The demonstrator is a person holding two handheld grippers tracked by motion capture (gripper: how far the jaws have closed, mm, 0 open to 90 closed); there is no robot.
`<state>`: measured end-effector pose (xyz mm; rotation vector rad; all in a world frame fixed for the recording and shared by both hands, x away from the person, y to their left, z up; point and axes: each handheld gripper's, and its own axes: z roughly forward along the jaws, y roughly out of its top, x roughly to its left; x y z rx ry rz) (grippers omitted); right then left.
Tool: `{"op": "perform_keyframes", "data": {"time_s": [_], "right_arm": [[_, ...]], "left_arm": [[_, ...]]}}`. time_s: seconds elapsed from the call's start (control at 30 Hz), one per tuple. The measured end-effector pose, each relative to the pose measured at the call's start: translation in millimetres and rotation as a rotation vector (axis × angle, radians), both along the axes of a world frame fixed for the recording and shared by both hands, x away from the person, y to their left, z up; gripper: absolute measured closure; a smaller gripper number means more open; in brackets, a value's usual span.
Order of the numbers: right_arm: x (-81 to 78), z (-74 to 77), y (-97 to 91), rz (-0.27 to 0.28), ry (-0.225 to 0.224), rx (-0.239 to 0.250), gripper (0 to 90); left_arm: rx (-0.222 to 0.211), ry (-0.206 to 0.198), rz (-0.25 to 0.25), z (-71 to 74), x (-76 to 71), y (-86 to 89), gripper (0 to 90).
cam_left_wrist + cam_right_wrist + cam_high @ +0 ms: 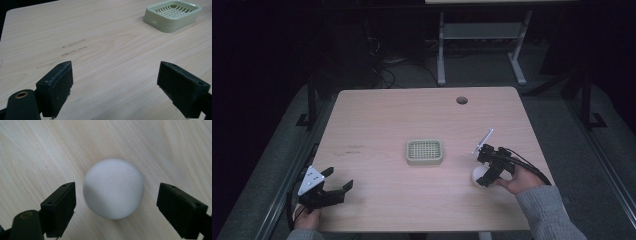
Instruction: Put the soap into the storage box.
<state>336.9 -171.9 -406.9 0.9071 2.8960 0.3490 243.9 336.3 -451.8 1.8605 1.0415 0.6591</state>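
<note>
A smooth white round object (113,188) lies on the wooden table (387,120) at the right front. My right gripper (116,205) hangs over it, open, a jaw on each side and neither touching it. In the high view the white object (477,175) peeks out under the right gripper (488,172). A pale green slotted dish (424,152) sits at the table's middle. My left gripper (338,186) rests open near the front left corner with nothing between its jaws. In the left gripper view the green dish (172,15) stands far ahead to the right of the left gripper (116,87).
A round cable hole (461,100) is cut near the table's far edge. Faint scuff marks (72,48) lie on the wood ahead of the left gripper. Beyond the table stand the legs of another desk (482,45) and loose cables on the dark floor.
</note>
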Motion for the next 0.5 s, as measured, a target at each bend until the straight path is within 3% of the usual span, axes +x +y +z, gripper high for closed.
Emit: {"op": "perform_keyframes", "data": {"time_s": [0.5], "right_arm": [[4.7, -9.3, 8.6, 0.006, 0.030, -0.036, 15.2]], "left_arm": [[0.000, 0.000, 0.001, 0.1, 0.1, 0.5, 12.8]]}}
